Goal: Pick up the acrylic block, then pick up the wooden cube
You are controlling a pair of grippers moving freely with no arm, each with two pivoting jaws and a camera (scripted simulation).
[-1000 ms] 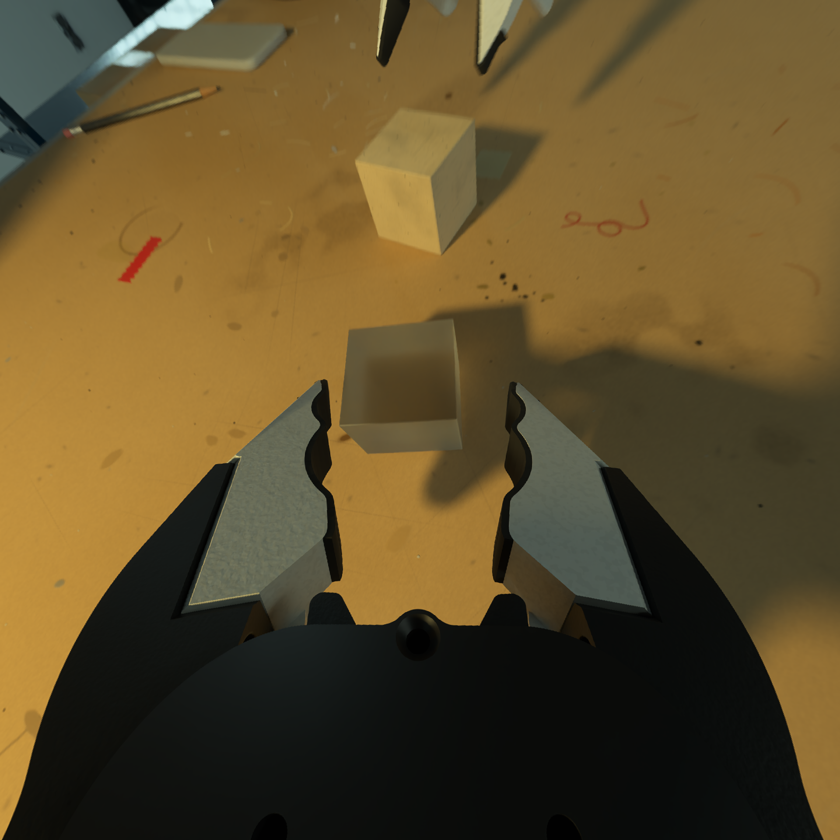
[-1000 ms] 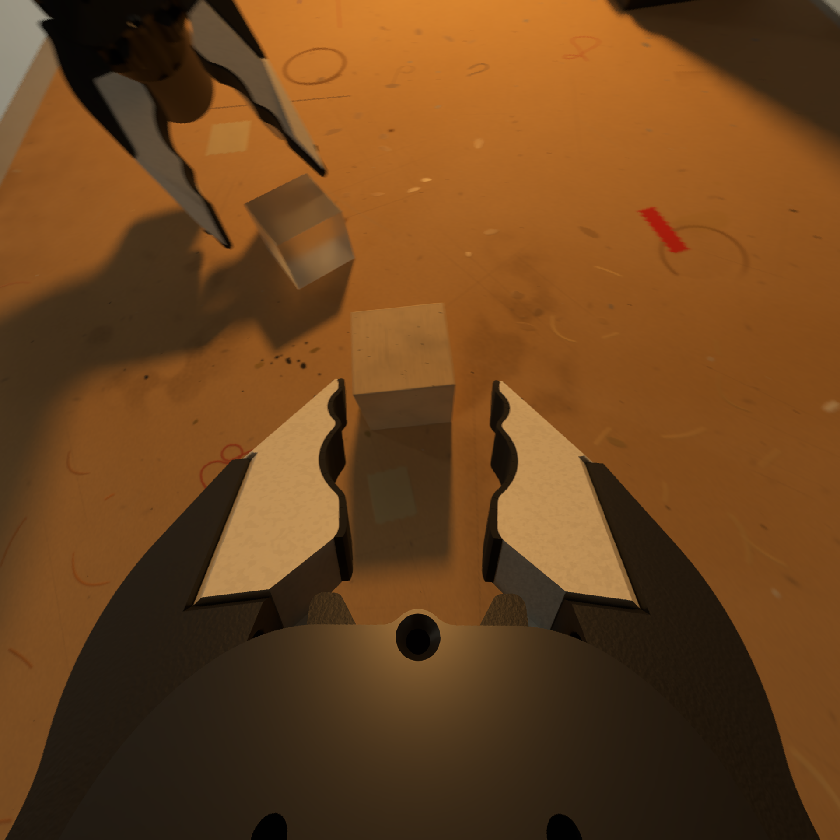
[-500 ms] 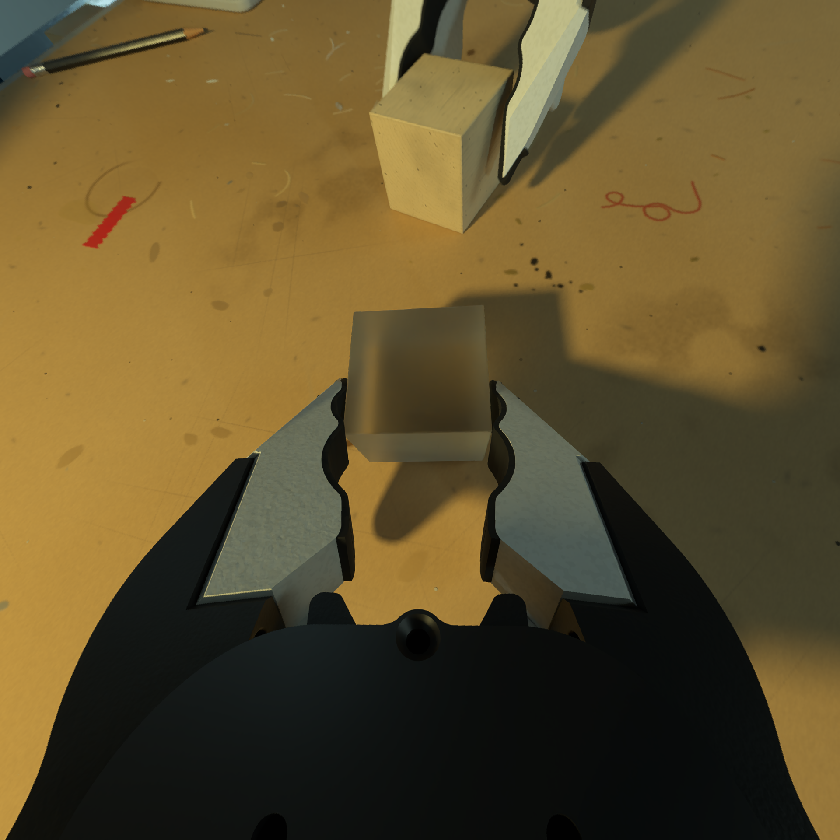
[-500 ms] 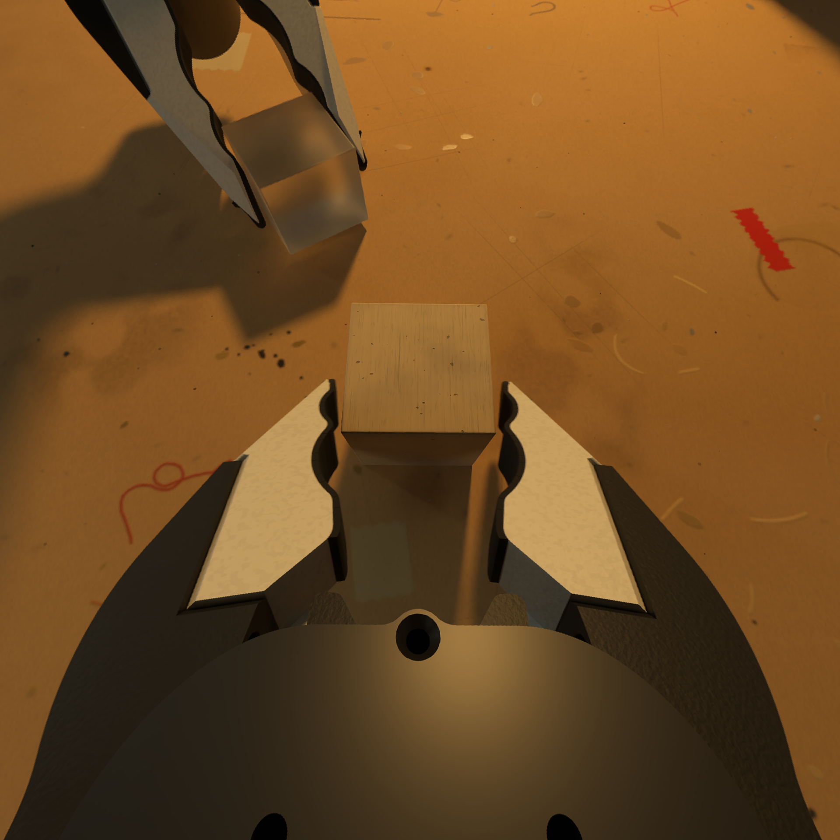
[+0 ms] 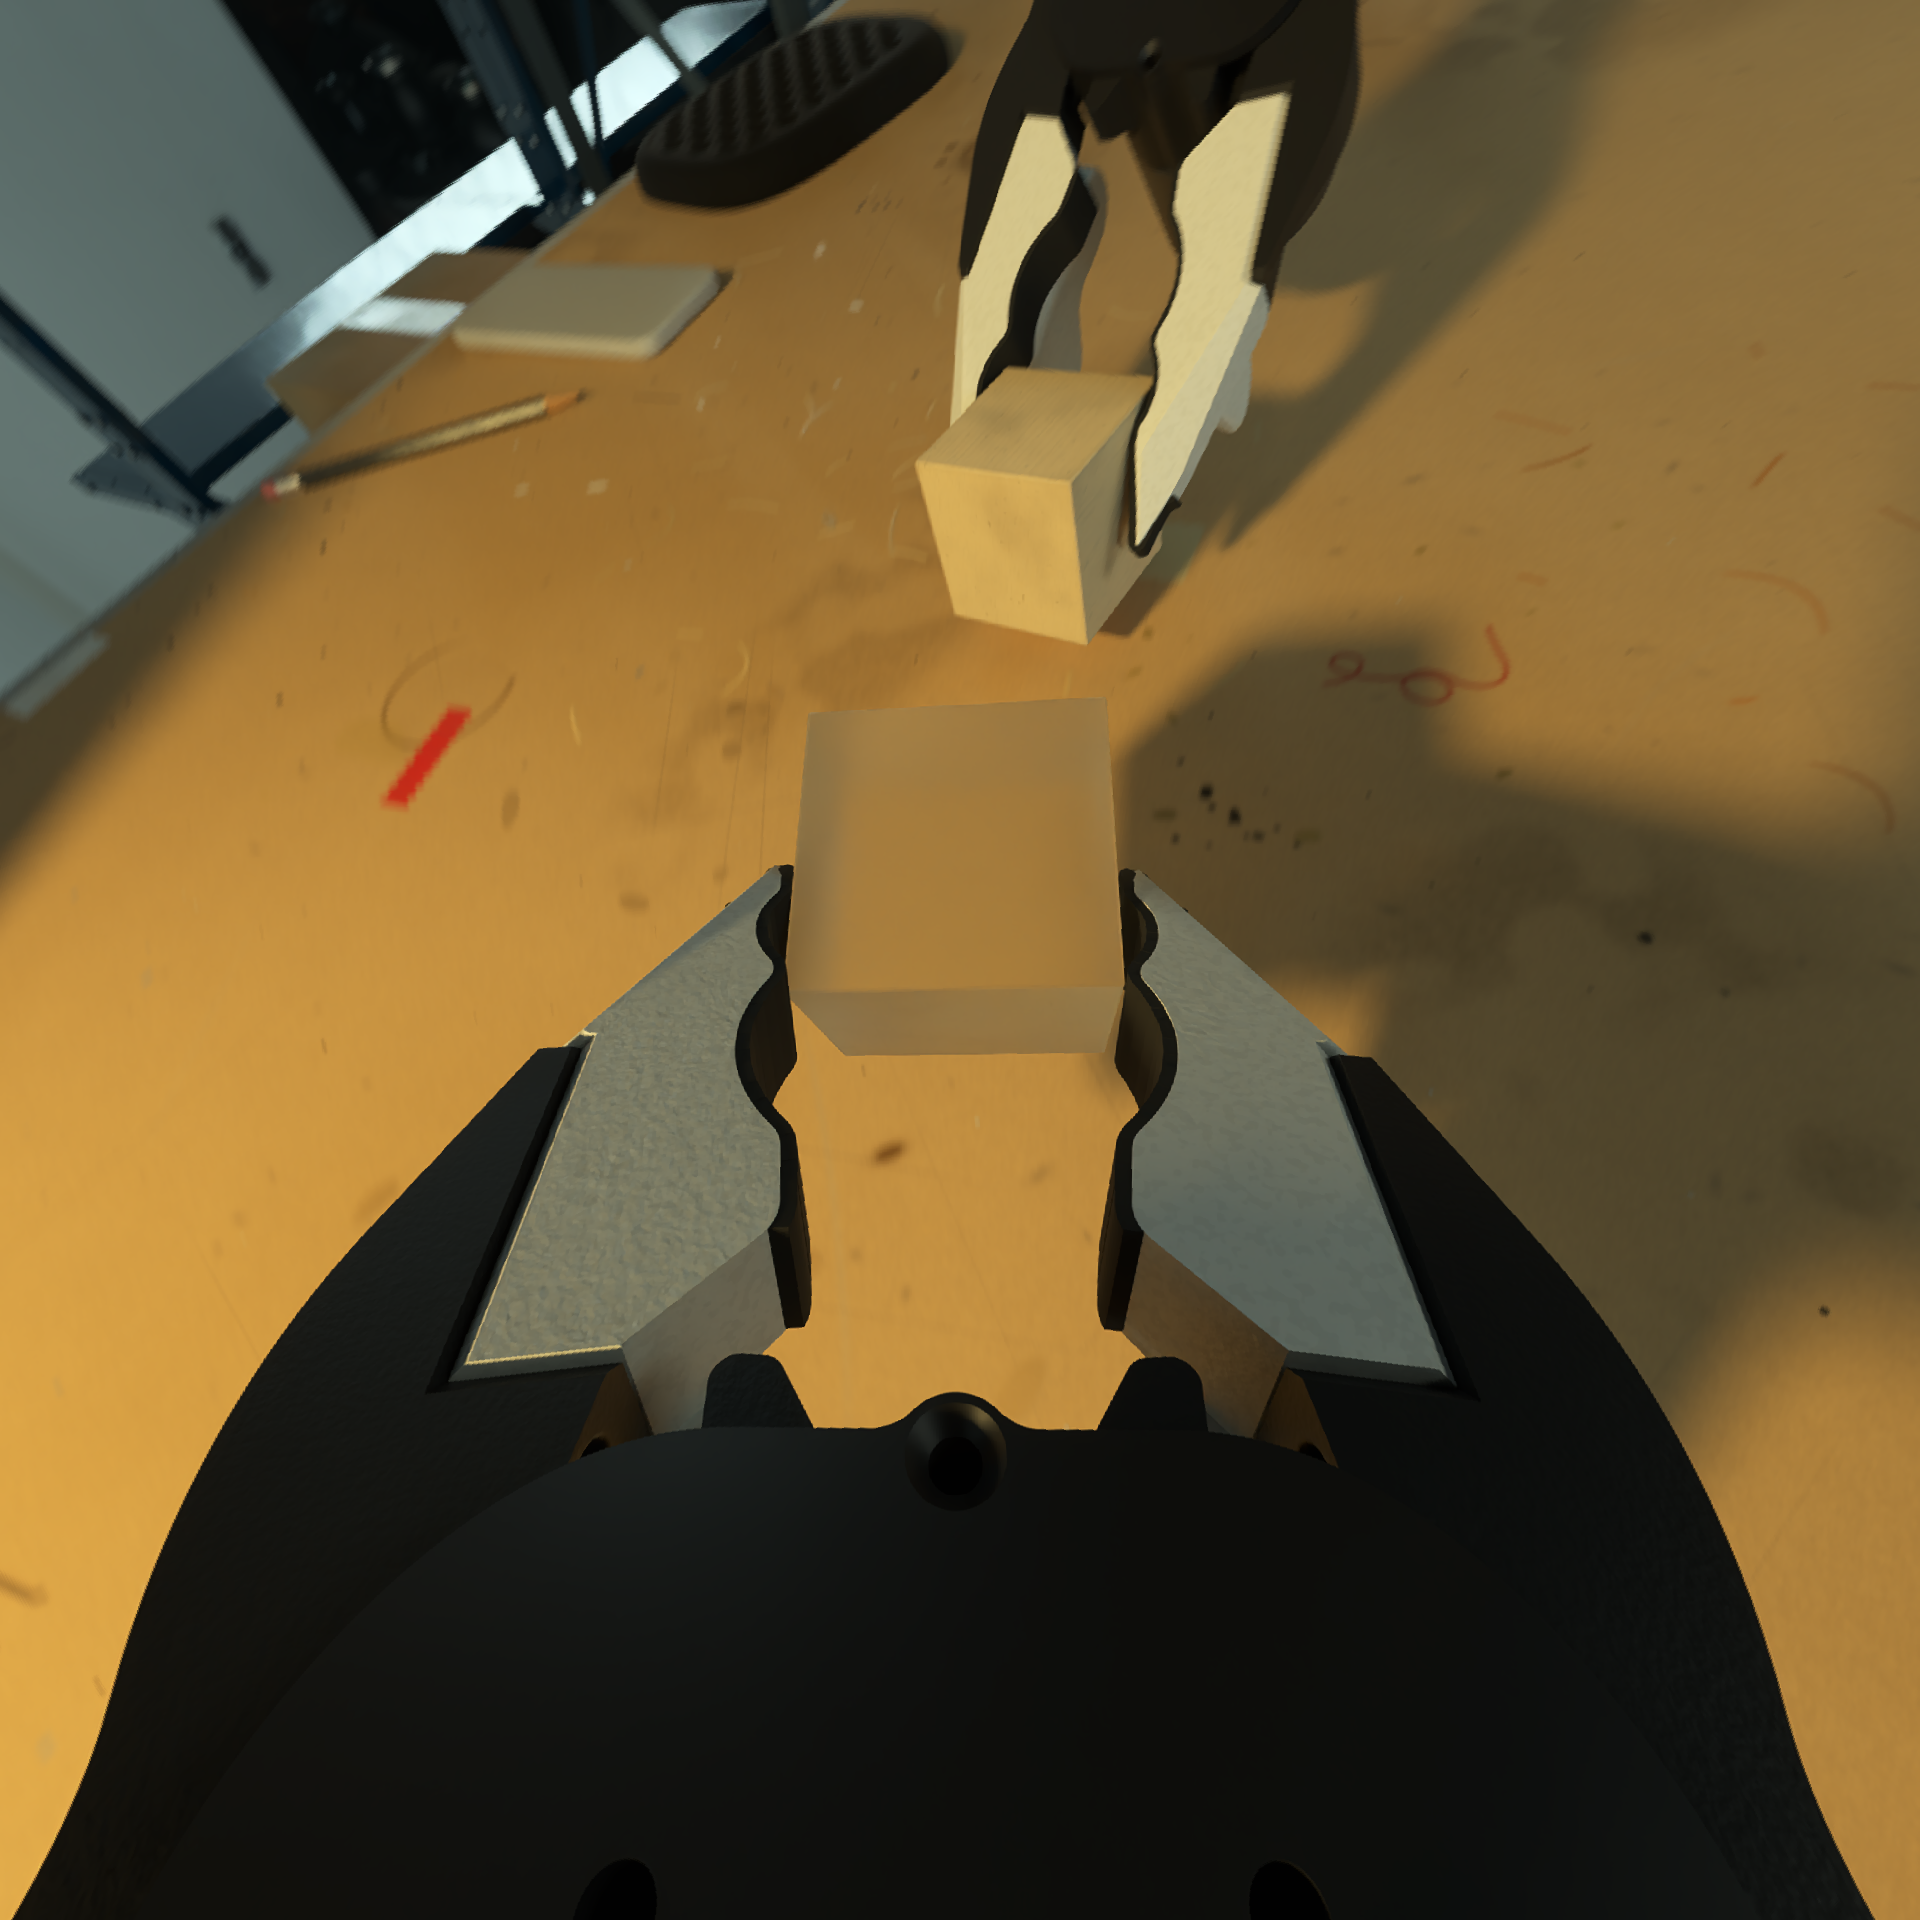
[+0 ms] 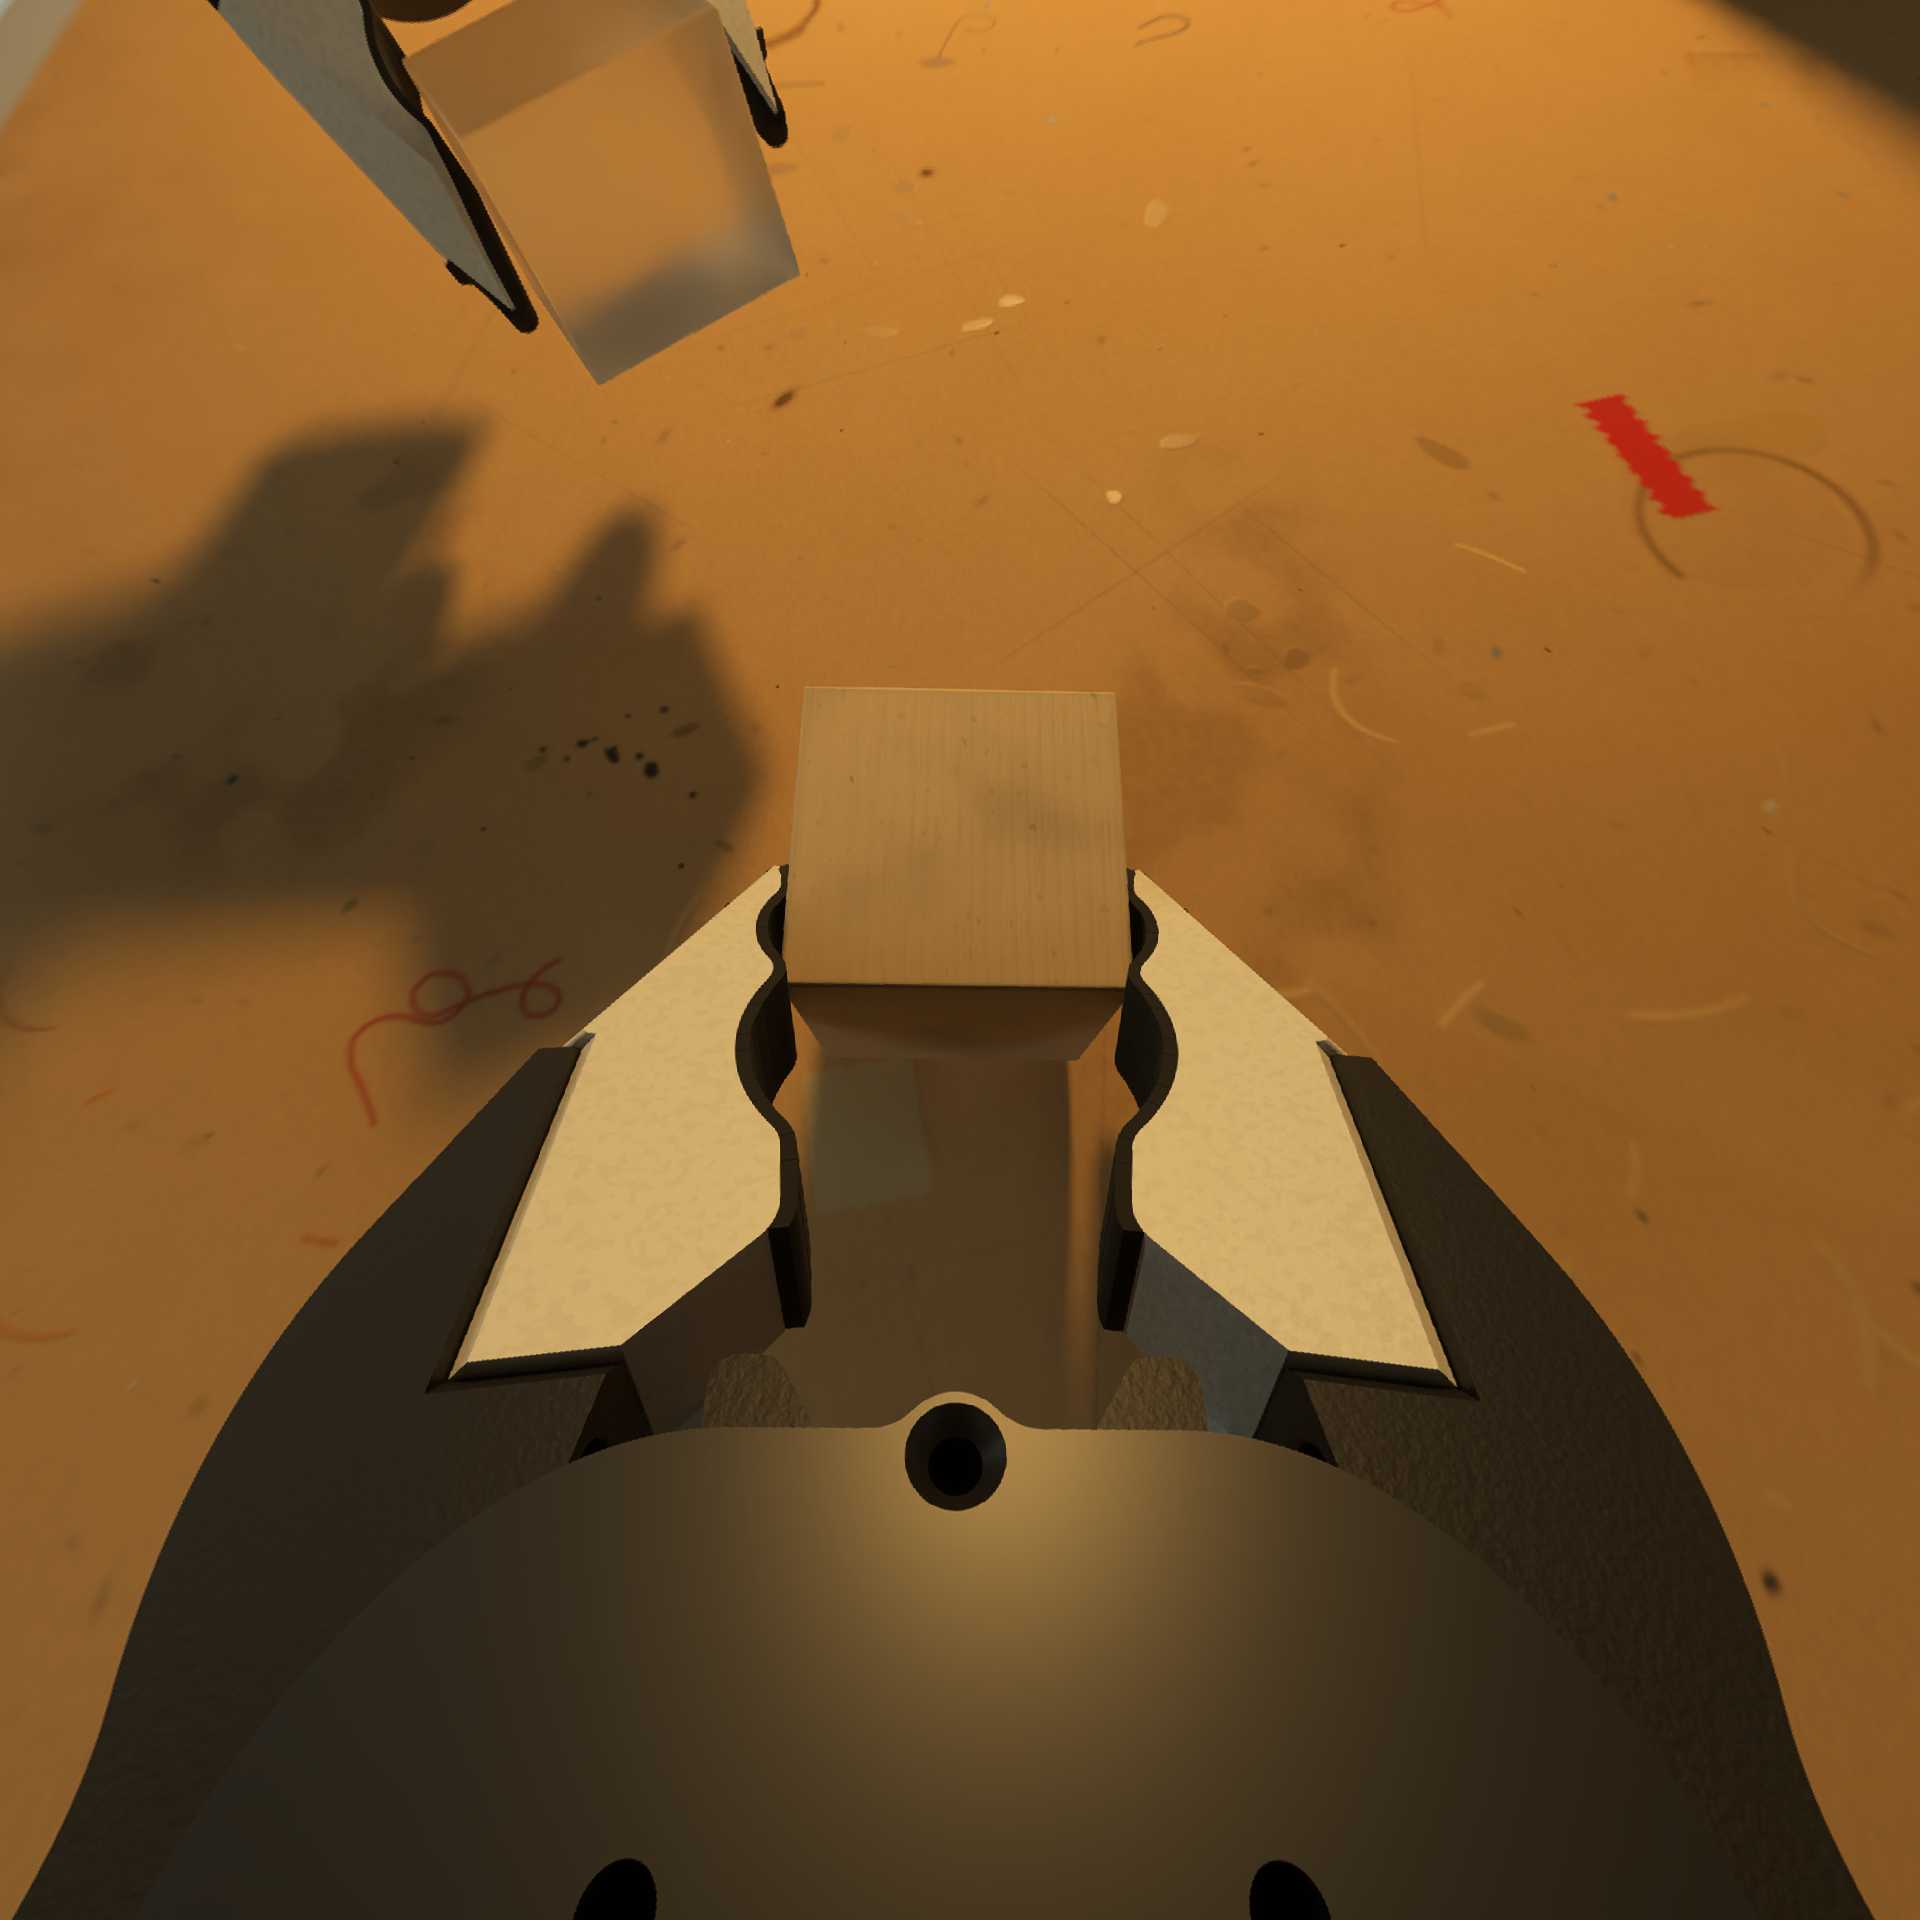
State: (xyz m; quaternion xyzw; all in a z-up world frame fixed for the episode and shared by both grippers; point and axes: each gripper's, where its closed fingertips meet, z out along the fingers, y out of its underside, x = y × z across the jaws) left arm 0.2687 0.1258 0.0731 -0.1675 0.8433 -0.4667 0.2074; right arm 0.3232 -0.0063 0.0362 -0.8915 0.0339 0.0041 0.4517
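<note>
Acrylic block (image 5: 951,883) sits clamped between the two fingers of the left tongs (image 5: 953,894), its near end pinched at the fingertips and its far end jutting forward, off the surface (image 5: 312,1039). In the right wrist view the same clear block (image 6: 613,177) shows at the far left, gripped by the left tongs (image 6: 644,208) and raised, with its shadow thrown well below it on the orange-brown surface (image 6: 1351,312).

The wooden cube (image 6: 956,842) is held the same way by the right tongs (image 6: 956,894), both fingertips pressed to its sides, and a shadow lies on the surface under it. From the left wrist view the cube (image 5: 1023,509) hangs tilted in the right tongs (image 5: 1049,468), just beyond the acrylic block and apart from it.

Farther out, a red jagged mark (image 5: 426,756) lies on the surface to the left, and a red scribble (image 5: 1418,675) to the right. A pencil (image 5: 426,442) lies at the far left, with a pale flat pad (image 5: 592,309) beyond it and a black dimpled oval pad (image 5: 795,109) near the far edge.
</note>
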